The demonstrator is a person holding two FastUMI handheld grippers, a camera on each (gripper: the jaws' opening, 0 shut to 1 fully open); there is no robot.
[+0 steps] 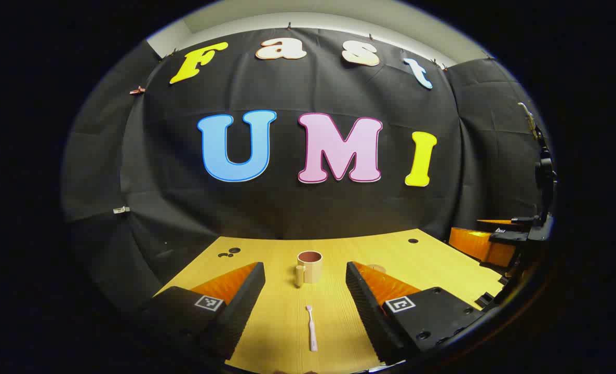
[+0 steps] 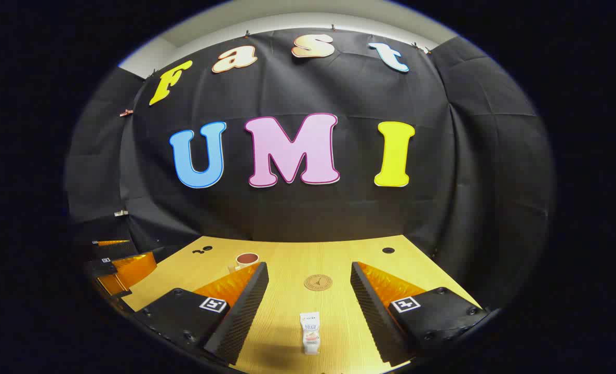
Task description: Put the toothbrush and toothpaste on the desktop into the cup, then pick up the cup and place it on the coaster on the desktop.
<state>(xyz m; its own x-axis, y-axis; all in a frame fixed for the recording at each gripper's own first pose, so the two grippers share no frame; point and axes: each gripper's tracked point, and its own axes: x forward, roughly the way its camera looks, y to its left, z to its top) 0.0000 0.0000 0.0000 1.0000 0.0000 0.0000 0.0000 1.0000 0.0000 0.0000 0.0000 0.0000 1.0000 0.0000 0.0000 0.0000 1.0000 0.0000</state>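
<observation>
Both tongs hung wide apart, left gripper (image 1: 305,296) over the toothbrush (image 1: 312,329) w/ cup (image 1: 309,267) beyond, right gripper (image 2: 308,296) over the toothpaste (image 2: 310,333) near the coaster (image 2: 318,282); flat brush could've slipped the pinch.

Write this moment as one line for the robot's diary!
left gripper: open, toothbrush ahead | right gripper: open, toothpaste ahead | cup: empty | coaster: bare

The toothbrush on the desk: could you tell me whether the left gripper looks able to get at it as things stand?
Probably yes. The toothbrush lies flat between the open left gripper's fingers, nothing in between; the cup stands farther back.
</observation>
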